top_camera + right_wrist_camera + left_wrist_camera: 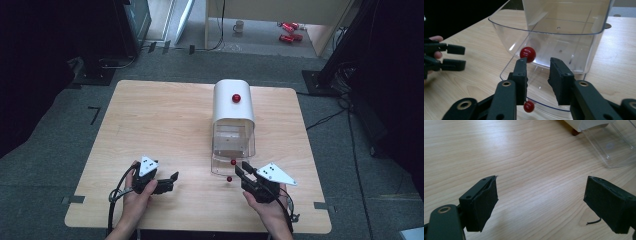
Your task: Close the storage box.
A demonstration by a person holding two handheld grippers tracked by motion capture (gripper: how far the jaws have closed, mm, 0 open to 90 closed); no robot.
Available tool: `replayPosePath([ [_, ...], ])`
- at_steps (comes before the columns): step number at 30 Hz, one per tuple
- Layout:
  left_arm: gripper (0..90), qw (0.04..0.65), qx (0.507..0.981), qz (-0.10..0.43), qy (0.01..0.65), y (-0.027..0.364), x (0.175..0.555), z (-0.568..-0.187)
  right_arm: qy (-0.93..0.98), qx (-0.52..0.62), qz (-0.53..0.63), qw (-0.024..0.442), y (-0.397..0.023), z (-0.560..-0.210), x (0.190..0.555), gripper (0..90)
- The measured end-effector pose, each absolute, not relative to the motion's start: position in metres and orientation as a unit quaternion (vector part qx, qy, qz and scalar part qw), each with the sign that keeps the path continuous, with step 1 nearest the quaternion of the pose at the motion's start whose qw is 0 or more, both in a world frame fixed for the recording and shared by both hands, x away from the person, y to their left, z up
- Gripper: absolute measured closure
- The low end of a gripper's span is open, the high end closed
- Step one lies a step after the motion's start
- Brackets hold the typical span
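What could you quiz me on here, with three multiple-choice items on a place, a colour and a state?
1. Where does the white box stand?
A. On the floor
B. On the table's right half
C. At the table's left edge

2. What colour is the knob on the box's top?
A. Red
B. Blue
C. Yellow

3. How do the left gripper's jaws stand?
A. Shut on a ball
B. Shut on a cable
C. Wide apart, holding nothing

Answers:
1 B: the white box stands right of the middle of the table.
2 A: the knob is red.
3 C: the left gripper has only bare wood between its jaws.
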State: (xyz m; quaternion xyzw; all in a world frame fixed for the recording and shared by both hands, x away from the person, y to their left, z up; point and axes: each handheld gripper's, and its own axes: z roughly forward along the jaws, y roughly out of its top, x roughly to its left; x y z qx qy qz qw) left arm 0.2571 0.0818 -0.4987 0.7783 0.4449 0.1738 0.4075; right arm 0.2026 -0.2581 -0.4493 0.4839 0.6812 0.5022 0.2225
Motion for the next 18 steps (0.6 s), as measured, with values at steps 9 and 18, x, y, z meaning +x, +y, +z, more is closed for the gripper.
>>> replayPosePath([
  [9, 13.5, 0.375, 0.788, 0.186, 0.452, 0.083, 0.259, -0.509, 0.662, 0.516, 0.48, 0.253, -0.229, -0.45, 0.201, 66.4],
  [18, 13.6, 0.34, 0.799, 0.201, 0.454, 0.092, 0.259, -0.515, 0.619, 0.553, 0.47, 0.3, -0.212, -0.453, 0.198, 74.9],
])
